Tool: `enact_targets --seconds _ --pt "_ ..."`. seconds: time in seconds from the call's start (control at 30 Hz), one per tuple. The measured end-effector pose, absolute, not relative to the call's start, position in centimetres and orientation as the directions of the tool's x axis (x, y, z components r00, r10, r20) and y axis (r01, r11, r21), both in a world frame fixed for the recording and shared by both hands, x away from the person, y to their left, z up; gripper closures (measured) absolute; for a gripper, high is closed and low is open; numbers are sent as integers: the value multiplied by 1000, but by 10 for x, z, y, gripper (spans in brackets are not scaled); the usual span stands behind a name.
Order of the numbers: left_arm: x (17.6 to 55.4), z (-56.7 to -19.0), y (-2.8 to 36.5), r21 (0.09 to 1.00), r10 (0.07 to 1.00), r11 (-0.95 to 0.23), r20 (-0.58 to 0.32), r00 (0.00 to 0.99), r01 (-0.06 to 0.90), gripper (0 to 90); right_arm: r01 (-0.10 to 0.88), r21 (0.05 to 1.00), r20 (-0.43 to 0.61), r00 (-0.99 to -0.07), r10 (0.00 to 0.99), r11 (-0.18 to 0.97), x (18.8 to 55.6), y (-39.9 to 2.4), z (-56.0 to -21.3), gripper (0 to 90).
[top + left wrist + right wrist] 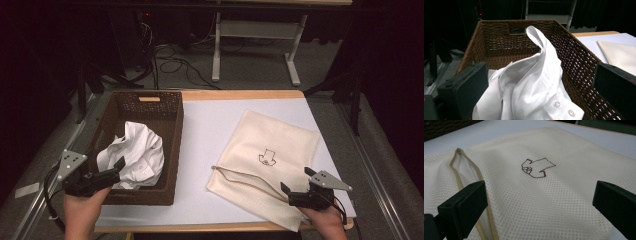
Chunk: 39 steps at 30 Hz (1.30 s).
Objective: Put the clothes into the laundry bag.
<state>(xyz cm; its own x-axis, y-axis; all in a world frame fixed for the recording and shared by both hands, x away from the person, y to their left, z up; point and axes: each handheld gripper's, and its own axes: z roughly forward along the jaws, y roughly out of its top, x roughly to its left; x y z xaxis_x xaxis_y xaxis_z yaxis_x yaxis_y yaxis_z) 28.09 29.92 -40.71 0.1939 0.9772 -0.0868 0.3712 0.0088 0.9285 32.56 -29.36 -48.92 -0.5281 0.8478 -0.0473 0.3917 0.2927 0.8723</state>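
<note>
White shirt (134,154) lies crumpled in wicker basket (171,150) at worktop (200,135) left. My left tool (114,170) hovers at its near edge, jaws wide. Cream mesh bag (265,155) lies flat at right, zipper partly open; my right tool (296,182) above it, jaws wide.

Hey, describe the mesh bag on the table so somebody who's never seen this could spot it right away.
On the white table, right of the brown basket, lies a flat cream mesh bag. Unlike the crumpled shirt in the basket, it bears a small brown shirt drawing and a zip.
</note>
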Motion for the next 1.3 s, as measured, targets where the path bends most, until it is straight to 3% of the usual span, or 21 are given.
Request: enact_targets --seconds 0.4,0.5,0.67,0.77,0.9,1.07,1.3 --pt "292 -404 293 922 976 -4 -81 201 387 74 387 870 -54 -542 839 306 325 -290 -489 2" --pt "310 -399 286 904 974 -54 -47 223 425 147 388 872 -47 -539 841 297 325 -294 -489 2" --pt "340 -400 281 853 977 -109 -3 213 511 143 387 873 -42 -544 838 296 325 -296 -488 2" --pt "366 -404 280 791 973 -102 -47 226 604 98 384 874 -42 -553 832 299 325 -294 -488 2" --pt "384 -409 276 712 972 -136 -40 233 689 15 388 872 -36 -556 830 298 324 -293 -488 2" --pt "400 -425 271 533 967 -175 -63 245 828 5 390 871 -34 -558 829 298 324 -293 -488 3" --pt "407 -444 273 378 965 -207 -75 252 903 3 382 871 -45 -567 823 310 324 -292 -488 3"
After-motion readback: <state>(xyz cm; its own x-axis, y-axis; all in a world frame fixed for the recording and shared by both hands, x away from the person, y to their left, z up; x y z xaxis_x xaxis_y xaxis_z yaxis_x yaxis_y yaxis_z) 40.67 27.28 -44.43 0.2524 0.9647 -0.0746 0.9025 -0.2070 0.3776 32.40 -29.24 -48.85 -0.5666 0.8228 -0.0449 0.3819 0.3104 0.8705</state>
